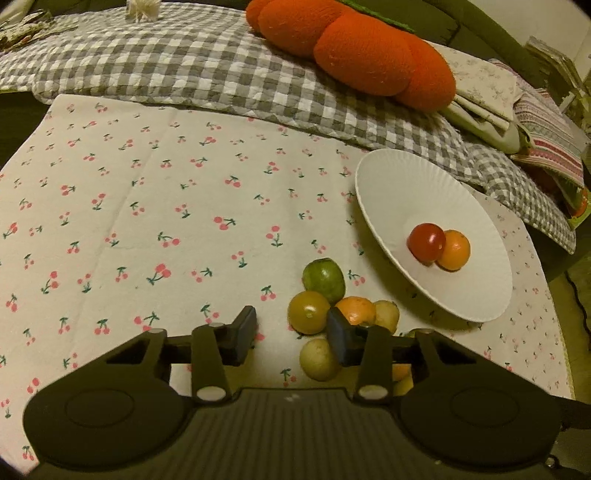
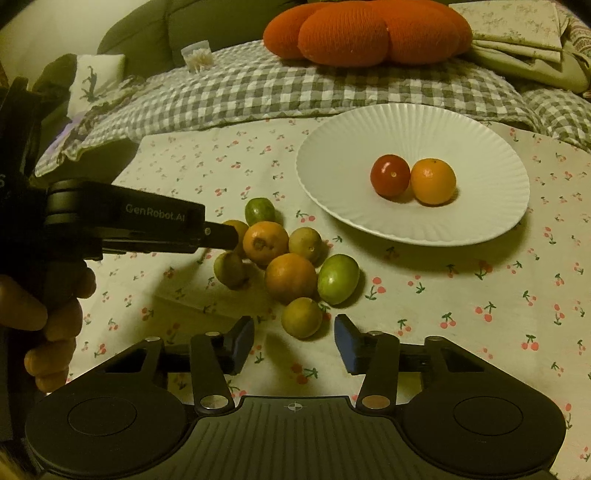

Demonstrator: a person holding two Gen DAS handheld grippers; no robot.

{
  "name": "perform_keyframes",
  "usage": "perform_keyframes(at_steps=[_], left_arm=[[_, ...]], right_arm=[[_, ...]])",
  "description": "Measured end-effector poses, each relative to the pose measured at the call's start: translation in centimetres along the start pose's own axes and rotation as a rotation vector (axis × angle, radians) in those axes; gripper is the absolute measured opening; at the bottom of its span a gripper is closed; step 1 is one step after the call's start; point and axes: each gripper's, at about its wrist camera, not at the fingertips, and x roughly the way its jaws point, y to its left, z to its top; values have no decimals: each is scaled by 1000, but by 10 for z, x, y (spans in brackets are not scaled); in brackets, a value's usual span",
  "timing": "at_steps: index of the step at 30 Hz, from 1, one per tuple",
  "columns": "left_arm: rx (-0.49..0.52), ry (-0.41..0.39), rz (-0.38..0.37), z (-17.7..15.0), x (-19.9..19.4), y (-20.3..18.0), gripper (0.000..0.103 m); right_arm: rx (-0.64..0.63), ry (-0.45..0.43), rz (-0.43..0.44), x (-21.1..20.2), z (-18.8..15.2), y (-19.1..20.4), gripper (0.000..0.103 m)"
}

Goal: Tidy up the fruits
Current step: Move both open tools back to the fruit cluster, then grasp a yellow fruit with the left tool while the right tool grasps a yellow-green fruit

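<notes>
A white paper plate [image 2: 332, 162] [image 1: 391, 192] holds a red tomato [image 2: 390, 175] [image 1: 425, 242] and an orange [image 2: 433, 181] [image 1: 455, 249]. A cluster of several fruits lies on the cherry-print cloth [image 2: 480, 295] left of the plate: oranges [image 2: 290, 276], green fruits [image 2: 338, 278] [image 1: 323, 280] and yellow-brown ones [image 2: 301, 316] [image 1: 308, 311]. My left gripper [image 1: 291, 338] [image 2: 221, 236] is open and empty at the cluster's left edge. My right gripper [image 2: 294, 341] is open and empty, just short of the nearest yellow-brown fruit.
A grey checked quilt [image 2: 236, 92] lies behind the cloth, with an orange pumpkin-shaped cushion [image 2: 365, 29] [image 1: 354, 48] on it. Folded cloths [image 2: 517, 33] sit at the back right. The person's hand [image 2: 48, 317] holds the left gripper's handle.
</notes>
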Motion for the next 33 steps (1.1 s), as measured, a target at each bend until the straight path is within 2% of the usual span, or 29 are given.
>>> perform_keyframes(at_steps=[7,11,13,21,33], left_arm=[[33,0,-19,0,6,-4,35],[62,-1,-27,-2,8,-10,24],[82,-7,-14,-3,8,-13,24],[73,-23,8,-1,1,-11,24],[46,-59,-10,2,-18,-10,24]], right_arm=[[-2,6,-12,6,1,-1,34],[-7,11,-12,10,1,0,26],[-18,11,-19,12,1,1,23],[-26,9,-20,10,3,3,23],[16,-1,10,-7,6,0,23]])
